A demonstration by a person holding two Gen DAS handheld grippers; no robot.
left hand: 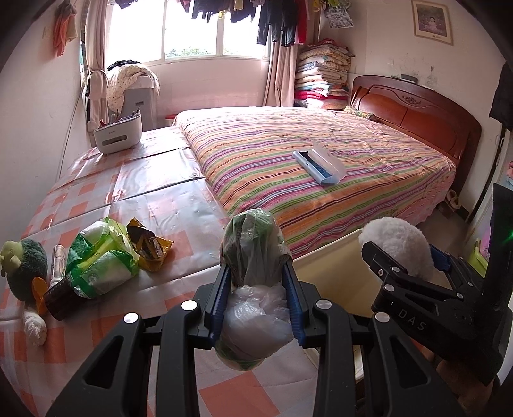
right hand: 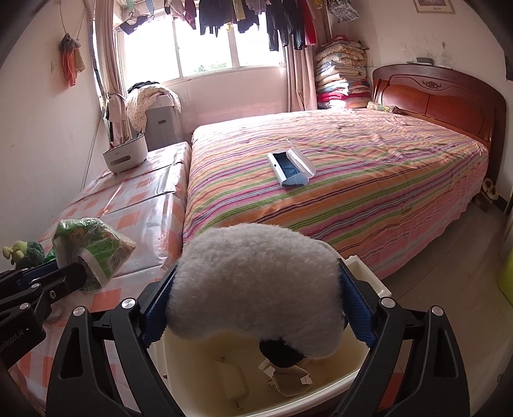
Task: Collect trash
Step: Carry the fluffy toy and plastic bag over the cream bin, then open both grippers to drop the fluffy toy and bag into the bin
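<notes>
Left wrist, left claw (left hand: 256, 282) clenching bag (left hand: 253, 256), right claw (right hand: 256, 288) spread around fluffy toy (right hand: 253, 276)

bin mouth (right hand: 381, 290): blocked by plush toy (right hand: 256, 288) | table left: wrappers (left hand: 102, 256) | bed (left hand: 288, 154): mostly open

Bedroom, daylit. A wide window (right hand: 208, 41) in the far wall admits strong light; clothes (right hand: 250, 16) hang on a line across its top, curtains (right hand: 110, 64) at both sides. Walls are pale, with marks near the framed picture (left hand: 432, 21). A double bed (right hand: 336, 179) under a striped cover has a carved wooden headboard (right hand: 439, 93). Folded quilts (right hand: 341, 73) are stacked in the corner beside it. A low surface with checked plastic covering (left hand: 134, 179) runs along the left wall. The floor (right hand: 449, 282) is light-coloured.
</notes>
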